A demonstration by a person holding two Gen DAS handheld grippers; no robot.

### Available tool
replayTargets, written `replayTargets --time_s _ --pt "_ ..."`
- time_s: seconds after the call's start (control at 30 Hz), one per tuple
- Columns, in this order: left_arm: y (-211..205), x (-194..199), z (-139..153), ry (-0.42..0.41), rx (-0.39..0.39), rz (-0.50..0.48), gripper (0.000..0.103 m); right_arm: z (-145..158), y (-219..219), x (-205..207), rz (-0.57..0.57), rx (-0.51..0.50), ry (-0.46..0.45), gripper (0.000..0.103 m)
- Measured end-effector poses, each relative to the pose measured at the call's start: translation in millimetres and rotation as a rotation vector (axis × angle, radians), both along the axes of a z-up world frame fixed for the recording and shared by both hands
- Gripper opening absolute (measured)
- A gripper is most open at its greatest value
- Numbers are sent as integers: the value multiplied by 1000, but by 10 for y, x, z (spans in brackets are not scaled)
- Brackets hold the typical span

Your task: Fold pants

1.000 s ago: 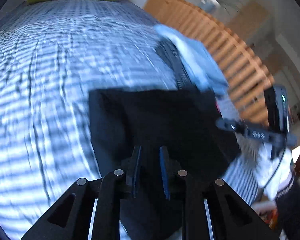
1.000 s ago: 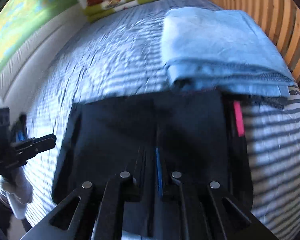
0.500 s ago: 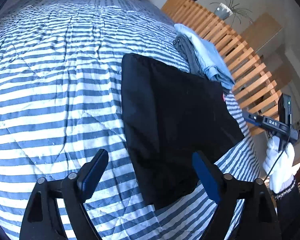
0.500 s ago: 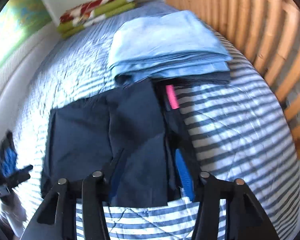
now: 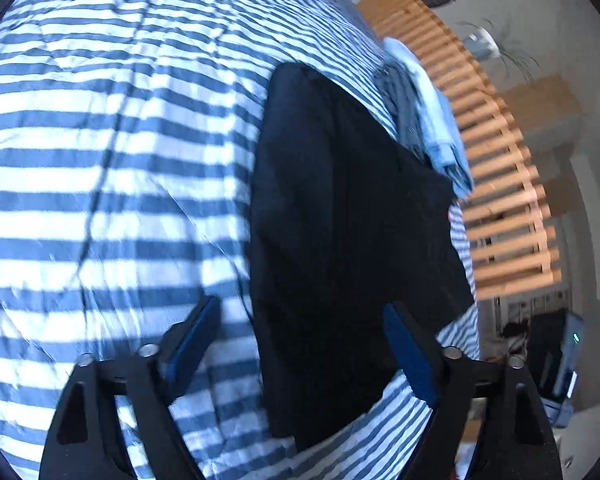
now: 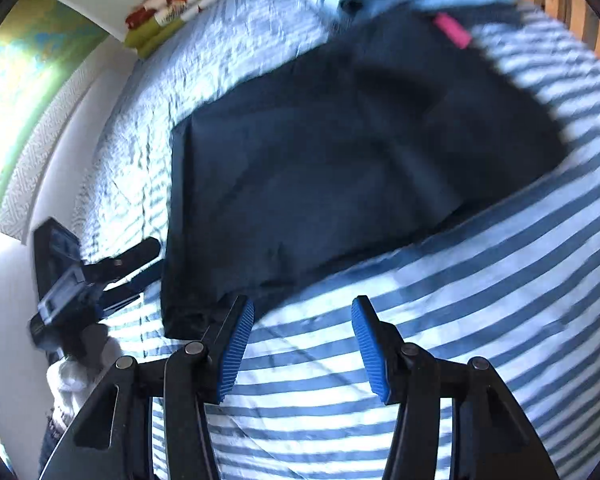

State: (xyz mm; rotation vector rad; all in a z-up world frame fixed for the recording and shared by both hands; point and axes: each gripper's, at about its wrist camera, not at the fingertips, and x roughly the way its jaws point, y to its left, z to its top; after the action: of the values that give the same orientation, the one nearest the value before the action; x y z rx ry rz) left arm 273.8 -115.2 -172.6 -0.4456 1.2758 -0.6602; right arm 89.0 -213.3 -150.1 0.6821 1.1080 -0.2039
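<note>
- My left gripper (image 5: 300,336) hangs over the near end of the black pants (image 5: 348,220), its blue fingers (image 5: 198,334) spread wide and holding nothing; one finger sits above the striped bed cover (image 5: 100,160), the other above the dark cloth.
- My right gripper (image 6: 302,344) is likewise wide apart and empty, hovering over bare stripes just beside the pants' long edge.
- The pants lie flat on the bed as a dark, already doubled rectangle; in the right wrist view an upper layer overlaps a lower one, and a pink tag (image 6: 452,31) shows at the far end.
- Beyond that tagged end sits a stack of folded light blue clothes (image 5: 436,120), touching or nearly touching the pants, with the wooden slatted bed frame (image 5: 496,184) behind it.
- The left gripper also shows in the right wrist view (image 6: 116,276), at the pants' corner, held by a white-gloved hand (image 6: 74,376).
- My judgement: the fold looks close to done, and the step in hand is either a last fold or squaring the bundle.
- To do it well, I would take the two near corners, one per gripper, pinching every layer together so the upper layer does not slide.
- I would lift both sides evenly, carry the end over low and lay it edge on edge.
- The risk I see: the slack cloth bunching, or the far end nudging the blue stack.
</note>
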Motion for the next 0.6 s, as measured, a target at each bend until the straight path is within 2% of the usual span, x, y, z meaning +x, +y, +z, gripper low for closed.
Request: replayTargets --time_s 0.07,0.1,0.13,0.17,0.23,0.33,0.47,0.5,0.53,0.6 --pt "-2 -42 1 -13 5 -7 57 -197 84 78 -42 64 18 48" --pt "3 -48 -45 29 -30 -11 46 -269 116 104 -60 105 16 49" --pt "23 -52 -90 68 -51 -3 31 -256 147 99 -91 97 -9 50" --pt "36 -55 -129 91 -66 8 27 -241 179 117 -111 102 -36 50" --pt "35 -77 -154 86 -67 11 25 -302 261 195 -114 180 -59 50" --pt "76 -90 -136 88 -93 23 20 -372 333 279 -170 182 -70 52" --pt "116 -58 -115 96 -123 40 15 -466 378 374 -221 286 -112 52" --pt "108 -57 -103 90 -118 42 14 -457 403 393 -228 268 -121 52" --pt "103 -58 -92 84 -114 42 12 -431 410 399 -226 252 -118 50" --pt "85 -73 -56 63 -97 44 10 -413 458 434 -227 228 -97 30"
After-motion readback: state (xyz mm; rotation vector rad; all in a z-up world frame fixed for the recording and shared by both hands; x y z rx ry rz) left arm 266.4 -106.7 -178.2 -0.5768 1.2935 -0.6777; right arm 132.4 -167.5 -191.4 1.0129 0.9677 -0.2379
